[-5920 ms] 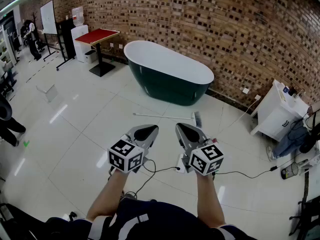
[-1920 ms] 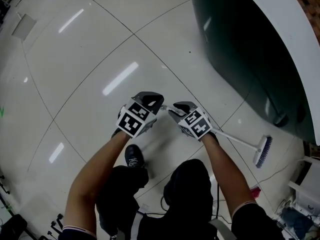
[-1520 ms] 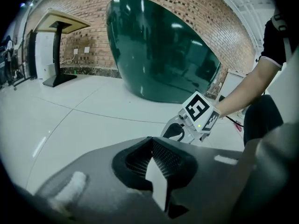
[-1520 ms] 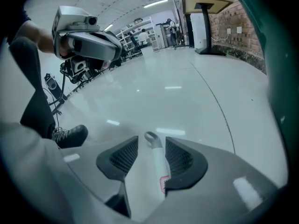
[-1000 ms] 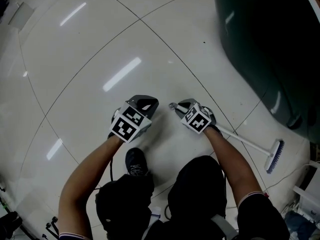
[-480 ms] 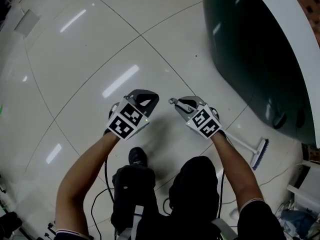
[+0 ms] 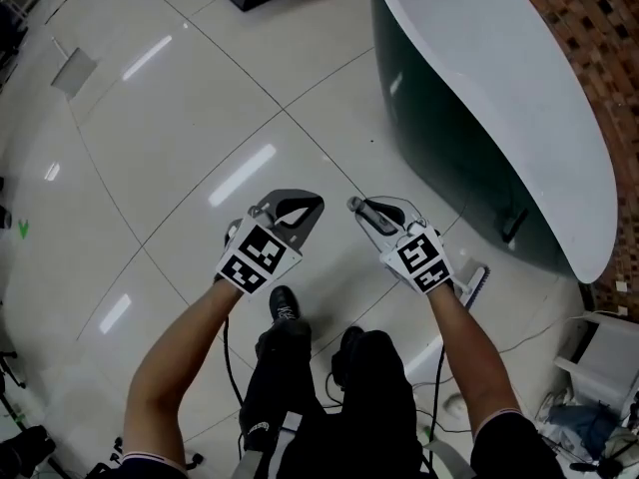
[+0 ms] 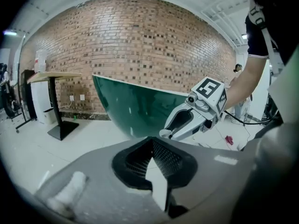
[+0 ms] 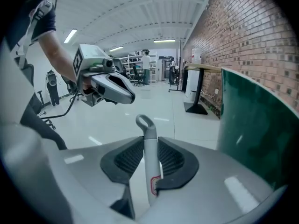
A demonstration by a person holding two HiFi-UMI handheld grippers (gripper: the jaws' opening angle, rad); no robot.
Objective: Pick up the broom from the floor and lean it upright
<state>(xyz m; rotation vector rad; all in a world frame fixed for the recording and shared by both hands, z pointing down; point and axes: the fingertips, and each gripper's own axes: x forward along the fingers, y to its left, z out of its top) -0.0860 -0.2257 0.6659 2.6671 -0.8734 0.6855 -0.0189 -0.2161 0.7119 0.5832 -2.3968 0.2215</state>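
Right gripper is pinched on the broom handle just below the hanging loop, with the pads snug on both sides. From there the stick runs back under the wrist. In the head view its long axis goes from the loop at about 10 o'clock down to the brush head at about 4 o'clock. That end sits low near the floor, close by the foot of the bathtub. So the broom is slanted, not upright yet. The left gripper sits at 9 o'clock with its tips pressed together on nothing, so the right one is carrying it. I'd guess the loop end has to swing up over the brush next.
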